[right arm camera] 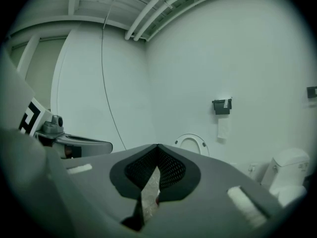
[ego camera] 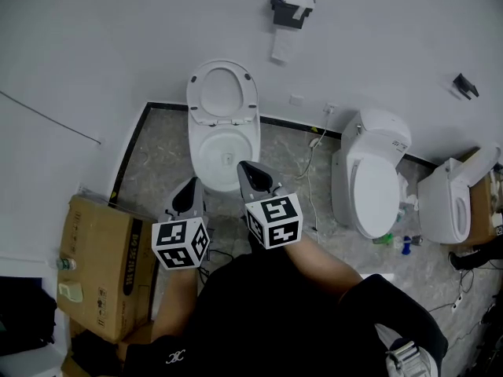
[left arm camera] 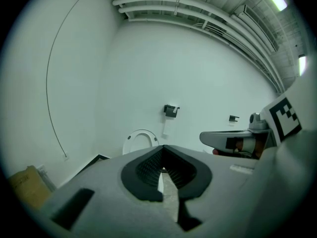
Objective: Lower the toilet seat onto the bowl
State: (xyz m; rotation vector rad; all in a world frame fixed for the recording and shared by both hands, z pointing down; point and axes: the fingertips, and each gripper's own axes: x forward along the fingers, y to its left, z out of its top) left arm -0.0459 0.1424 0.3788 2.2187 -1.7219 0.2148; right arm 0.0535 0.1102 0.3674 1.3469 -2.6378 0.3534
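A white toilet stands against the wall with its seat (ego camera: 222, 93) raised upright above the open bowl (ego camera: 224, 154). My left gripper (ego camera: 191, 184) hovers just off the bowl's front left, shut and empty. Over the bowl's front rim is my right gripper (ego camera: 246, 167), also shut with nothing in it. In the left gripper view the closed jaws (left arm camera: 163, 148) point at the raised seat (left arm camera: 140, 140), and the right gripper (left arm camera: 233, 141) shows beside them. The right gripper view has its jaws (right arm camera: 157, 147) closed, with the seat (right arm camera: 192, 143) beyond and the left gripper (right arm camera: 81, 146) at the left.
A cardboard box (ego camera: 98, 265) stands on the floor to the left. Two more toilets (ego camera: 369, 175) (ego camera: 452, 201) stand at the right, with small bottles (ego camera: 405, 245) between them. A cable (ego camera: 312, 163) trails over the floor. A paper holder (ego camera: 289, 10) hangs on the wall above.
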